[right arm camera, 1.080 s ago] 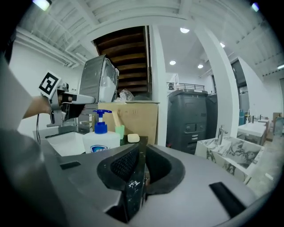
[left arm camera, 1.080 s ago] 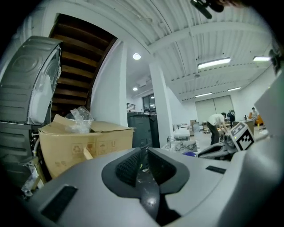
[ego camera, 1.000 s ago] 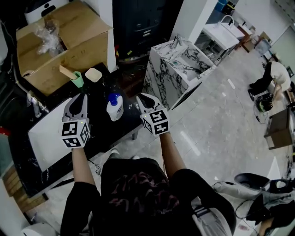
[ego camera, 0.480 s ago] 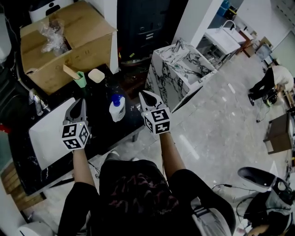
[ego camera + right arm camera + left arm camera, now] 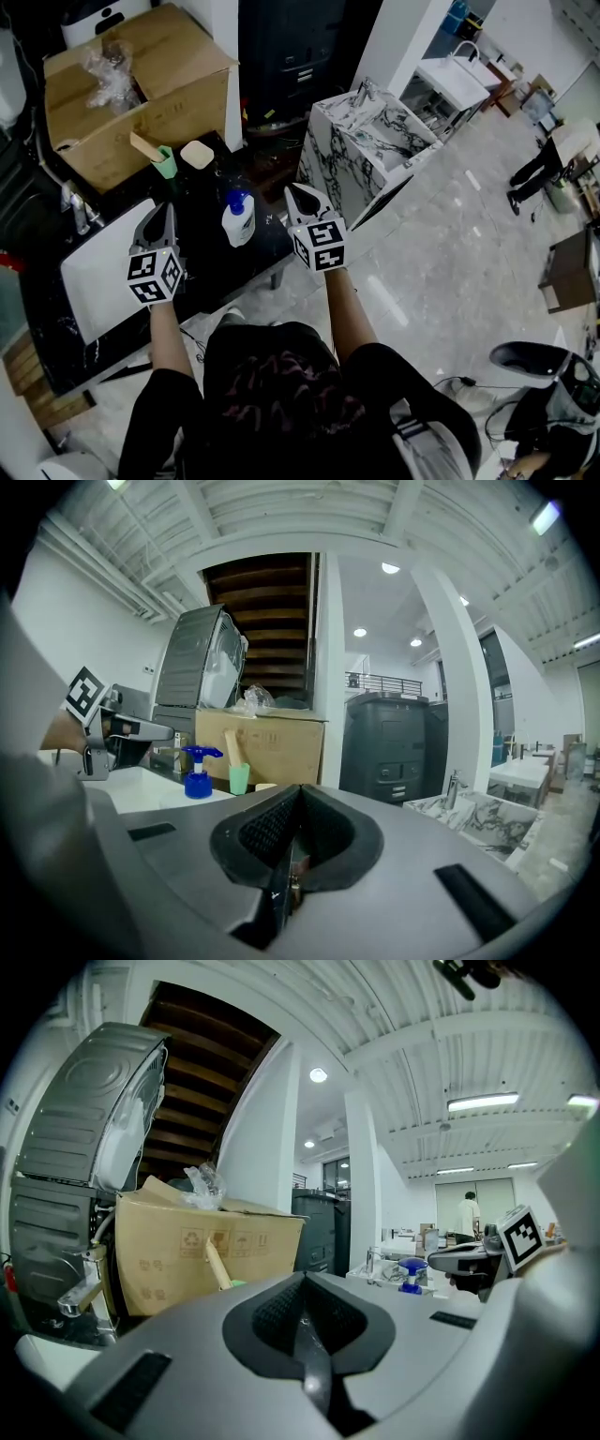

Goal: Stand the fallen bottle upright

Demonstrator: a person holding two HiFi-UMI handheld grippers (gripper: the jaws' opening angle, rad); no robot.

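The white plastic pump bottle with a blue top stands upright on the black countertop, so hold your closed, empty left gripper and right gripper clear beside that bottle, without nudging it.

We see 1 bottle, white-bodied with a blue pump top, already standing upright on our dark bench. It sits near the bench's edge on our side, with nothing touching it.
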